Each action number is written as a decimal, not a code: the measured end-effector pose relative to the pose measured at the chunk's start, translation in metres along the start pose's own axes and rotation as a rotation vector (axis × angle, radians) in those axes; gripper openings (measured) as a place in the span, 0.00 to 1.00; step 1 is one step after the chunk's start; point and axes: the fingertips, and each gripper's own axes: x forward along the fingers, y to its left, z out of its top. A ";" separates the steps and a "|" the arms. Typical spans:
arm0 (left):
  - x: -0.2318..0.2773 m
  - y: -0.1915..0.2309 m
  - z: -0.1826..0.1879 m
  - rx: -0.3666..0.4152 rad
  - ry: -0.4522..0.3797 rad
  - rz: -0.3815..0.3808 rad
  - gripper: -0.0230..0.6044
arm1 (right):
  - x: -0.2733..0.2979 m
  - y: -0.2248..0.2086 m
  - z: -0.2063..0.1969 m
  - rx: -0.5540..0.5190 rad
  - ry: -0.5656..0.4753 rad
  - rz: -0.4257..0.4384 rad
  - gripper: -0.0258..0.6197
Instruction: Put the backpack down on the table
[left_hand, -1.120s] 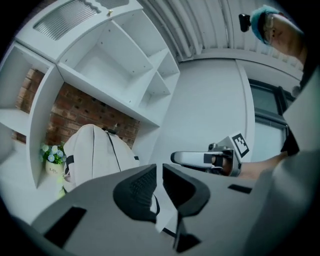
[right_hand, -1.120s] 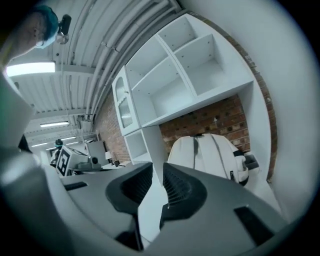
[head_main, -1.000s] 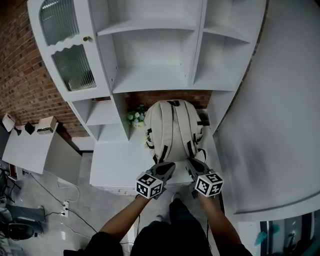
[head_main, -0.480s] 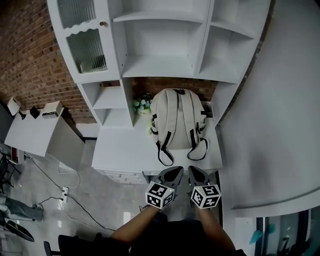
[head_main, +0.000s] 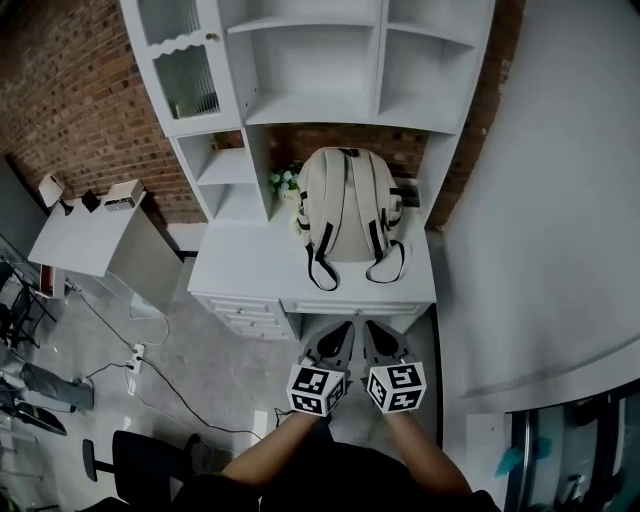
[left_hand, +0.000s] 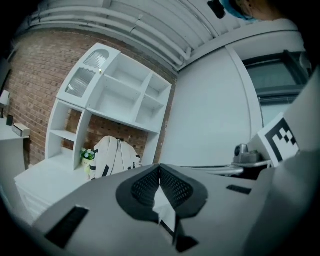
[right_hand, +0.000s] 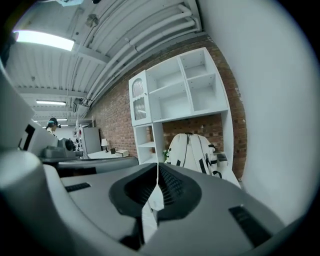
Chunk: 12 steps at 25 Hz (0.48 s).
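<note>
Backpack (head_main: 348, 205) upright on white table (head_main: 262, 282); L gripper (head_main: 333, 345) & R gripper (head_main: 378, 342) both closed, empty, well apart from it.

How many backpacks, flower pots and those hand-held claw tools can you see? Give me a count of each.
Backpack: 1
Flower pot: 1
Grippers: 2 (left gripper, right gripper)
Total: 4

Noted: red brick wall (head_main: 85, 95) behind white open shelving (head_main: 320, 70) with ribbed-glass door (head_main: 190, 88), plain white wall (head_main: 560, 200) at right, grey floor (head_main: 235, 375), separate white desk (head_main: 85, 240) at left, strip light (right_hand: 37, 40) overhead.
</note>
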 end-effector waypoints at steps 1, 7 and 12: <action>-0.009 -0.011 -0.004 0.012 -0.001 0.016 0.06 | -0.014 0.003 -0.002 0.001 -0.006 0.005 0.07; -0.061 -0.063 -0.021 0.065 0.000 0.105 0.06 | -0.089 0.028 -0.012 -0.049 -0.052 0.029 0.07; -0.086 -0.088 -0.024 0.097 -0.011 0.149 0.06 | -0.120 0.030 -0.021 -0.076 -0.059 0.028 0.07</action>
